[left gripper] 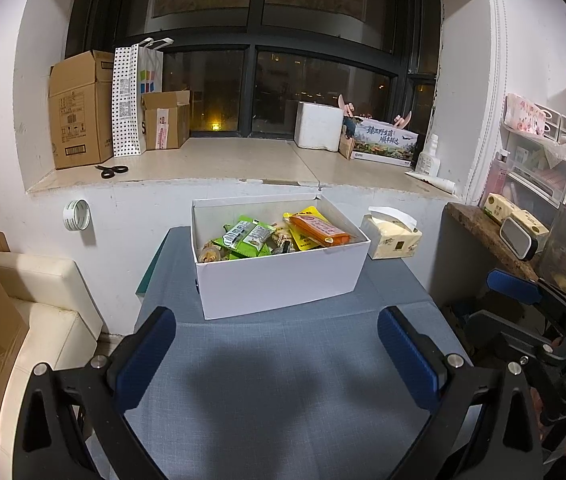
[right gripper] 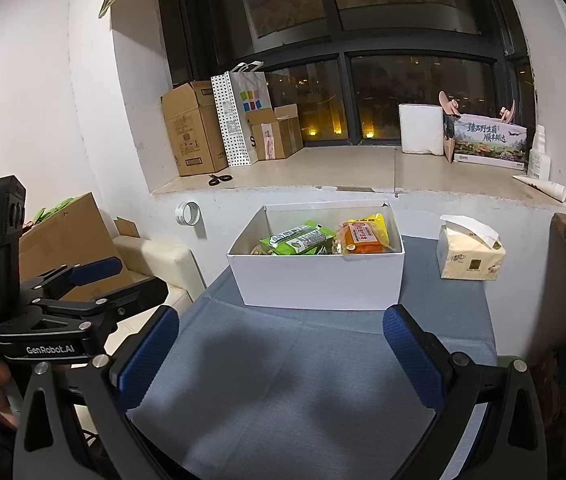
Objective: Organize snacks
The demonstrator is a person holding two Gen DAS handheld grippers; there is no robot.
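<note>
Above the blue tablecloth (left gripper: 283, 380), left gripper (left gripper: 277, 356) gapes wide, empty; right gripper (right gripper: 281, 354) likewise, touching nothing.

A deep stone window ledge (left gripper: 219, 164) serves as the landmark. At its left end stands a tall brown cardboard carton (left gripper: 79, 110), with a white paper bag with black dots (left gripper: 133, 98) and a smaller open cardboard box (left gripper: 167, 120) just beside it. Black-handled scissors (left gripper: 111, 170) lie before the carton. Toward the ledge's right end sit a white foam block (left gripper: 318, 125) and a printed gift box (left gripper: 386, 142). Below the ledge, a roll of clear tape (left gripper: 77, 215) hangs on the wall, and a yellow soft pack of tissues (left gripper: 391, 236) rests lower right.
</note>
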